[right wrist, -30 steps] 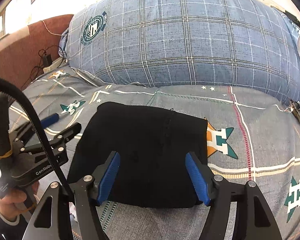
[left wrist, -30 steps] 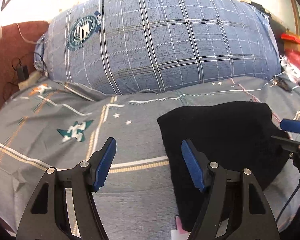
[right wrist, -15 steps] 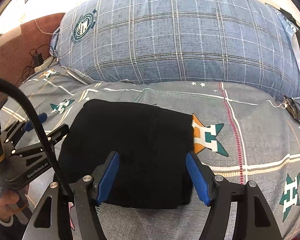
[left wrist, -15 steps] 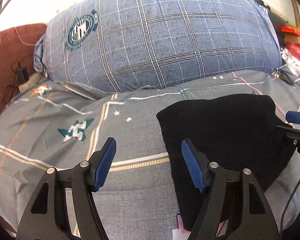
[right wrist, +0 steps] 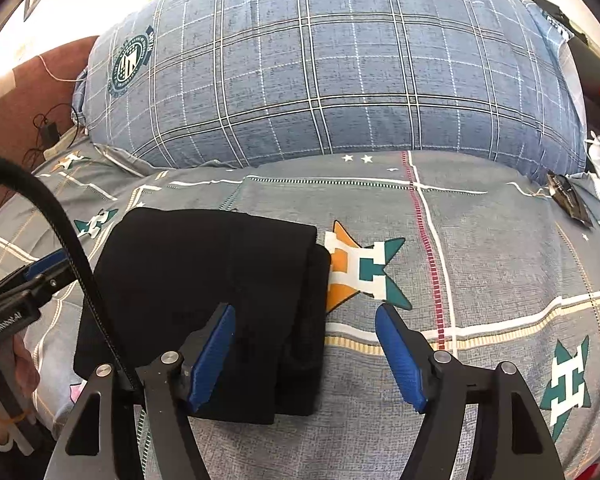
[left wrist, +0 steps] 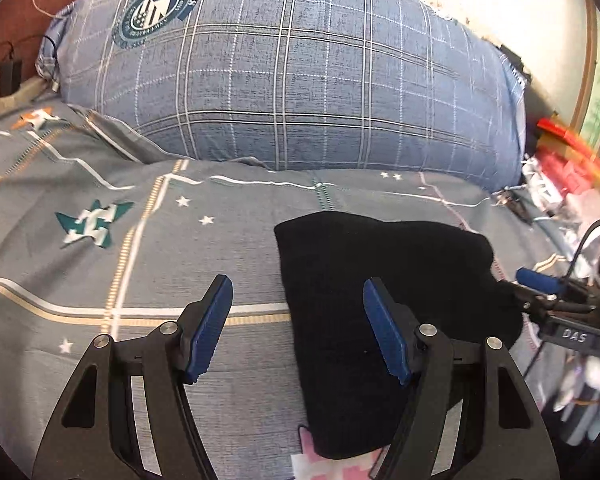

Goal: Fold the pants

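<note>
Black pants (right wrist: 204, 304) lay folded in a compact stack on the grey patterned bedsheet (right wrist: 480, 248), plaid pillow (right wrist: 332, 72) at twelve o'clock, left gripper (left wrist: 298, 328) spread wide and empty at the stack's nine o'clock edge, right gripper (right wrist: 306, 354) spread wide, empty, over its three o'clock edge.

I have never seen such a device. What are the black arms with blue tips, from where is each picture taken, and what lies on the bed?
There is no robot here. A person holds one hand tool in each hand, and each tool has a gripper with two blue-padded fingers and a small wide-angle camera looking forward along them. One picture comes from the left gripper, the other from the right gripper. Both are open and hold nothing. On the grey bed sheet lie black pants, already folded into a compact stack. Behind them is a big blue checked pillow. The left tool also shows at the edge of the right picture.
</note>
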### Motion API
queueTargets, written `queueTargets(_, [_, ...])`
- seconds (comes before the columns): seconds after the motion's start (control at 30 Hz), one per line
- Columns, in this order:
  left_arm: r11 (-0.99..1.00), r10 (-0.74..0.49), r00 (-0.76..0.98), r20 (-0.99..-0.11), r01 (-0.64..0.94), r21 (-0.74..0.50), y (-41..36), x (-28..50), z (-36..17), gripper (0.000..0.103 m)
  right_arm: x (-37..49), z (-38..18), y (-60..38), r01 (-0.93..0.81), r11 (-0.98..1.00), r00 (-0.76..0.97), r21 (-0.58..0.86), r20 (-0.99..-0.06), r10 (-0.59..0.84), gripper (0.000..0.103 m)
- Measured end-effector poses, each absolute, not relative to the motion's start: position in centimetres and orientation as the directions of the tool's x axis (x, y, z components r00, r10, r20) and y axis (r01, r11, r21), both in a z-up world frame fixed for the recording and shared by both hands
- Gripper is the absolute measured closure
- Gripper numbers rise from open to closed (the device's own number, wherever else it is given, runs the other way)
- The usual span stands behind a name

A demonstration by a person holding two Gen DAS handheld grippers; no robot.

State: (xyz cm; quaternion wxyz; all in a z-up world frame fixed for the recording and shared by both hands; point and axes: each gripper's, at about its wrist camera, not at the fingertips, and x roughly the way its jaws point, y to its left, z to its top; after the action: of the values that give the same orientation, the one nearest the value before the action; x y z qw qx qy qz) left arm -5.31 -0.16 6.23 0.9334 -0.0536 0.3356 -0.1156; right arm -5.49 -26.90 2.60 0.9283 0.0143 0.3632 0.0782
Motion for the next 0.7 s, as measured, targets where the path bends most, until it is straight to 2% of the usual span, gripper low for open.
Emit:
queueTargets(0.4, [0.935,-0.354,0.701,-0.619,0.255,-0.246,-1.1,-5.5,5.8,0.035,-4.9,2.1,-27.1,-0.144,0.986,0.715,0.081,-0.68,0.16,0.031])
queueTargets(0.7, [0.9,-0.435,0.593,-0.677,0.264,-0.347,-1.6,-4.3,4.1,0.035,-3.8,1.8,-27.5,-0.171,0.979,0.699,0.112,-0.687,0.201,0.024])
